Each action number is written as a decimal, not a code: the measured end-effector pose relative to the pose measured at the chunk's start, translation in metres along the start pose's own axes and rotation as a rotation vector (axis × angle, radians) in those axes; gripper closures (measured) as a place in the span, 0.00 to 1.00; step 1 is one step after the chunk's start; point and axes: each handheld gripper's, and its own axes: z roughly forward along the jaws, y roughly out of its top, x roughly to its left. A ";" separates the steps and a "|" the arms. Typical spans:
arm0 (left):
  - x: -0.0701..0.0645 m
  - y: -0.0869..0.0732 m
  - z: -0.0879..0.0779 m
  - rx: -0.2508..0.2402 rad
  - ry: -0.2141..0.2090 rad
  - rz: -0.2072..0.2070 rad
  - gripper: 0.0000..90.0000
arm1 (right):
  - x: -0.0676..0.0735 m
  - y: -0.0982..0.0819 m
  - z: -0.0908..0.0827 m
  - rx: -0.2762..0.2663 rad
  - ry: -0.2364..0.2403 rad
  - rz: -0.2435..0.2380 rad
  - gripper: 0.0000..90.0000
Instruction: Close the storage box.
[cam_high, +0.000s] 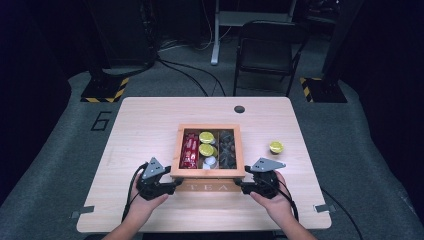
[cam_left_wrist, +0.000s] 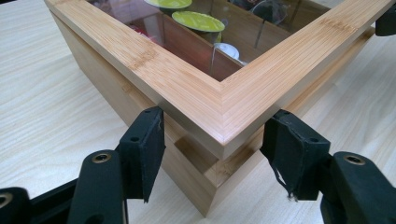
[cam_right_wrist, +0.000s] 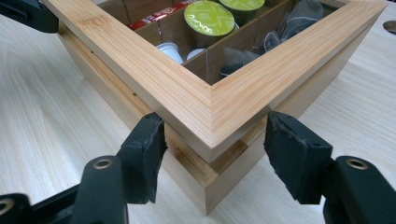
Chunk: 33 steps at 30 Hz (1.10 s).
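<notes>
Dark packets (cam_high: 227, 149) in tea box (cam_high: 208, 173): contents too small to tell.

Both grippers are chunky black things: the left gripper (cam_high: 172, 185) and right gripper (cam_high: 239, 185) each carry a grey three-cornered plate on top and trail a black cable. Up close, the jaws have brass-coloured screws and worn, slightly frayed black pads (cam_left_wrist: 145, 142). Forearms look bare, no sleeves.

Grey floor (cam_high: 60, 150); black folding chair (cam_high: 267, 50); dim room
</notes>
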 end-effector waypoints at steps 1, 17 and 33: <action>0.000 0.000 0.000 0.002 0.001 0.004 0.42 | 0.000 0.000 0.001 0.004 -0.003 -0.004 0.41; -0.001 -0.004 0.000 0.021 0.012 0.017 0.40 | 0.000 -0.001 0.004 0.036 0.006 -0.007 0.39; 0.002 -0.006 -0.004 -0.002 0.011 -0.029 0.35 | -0.006 -0.003 -0.003 0.017 -0.005 0.016 0.33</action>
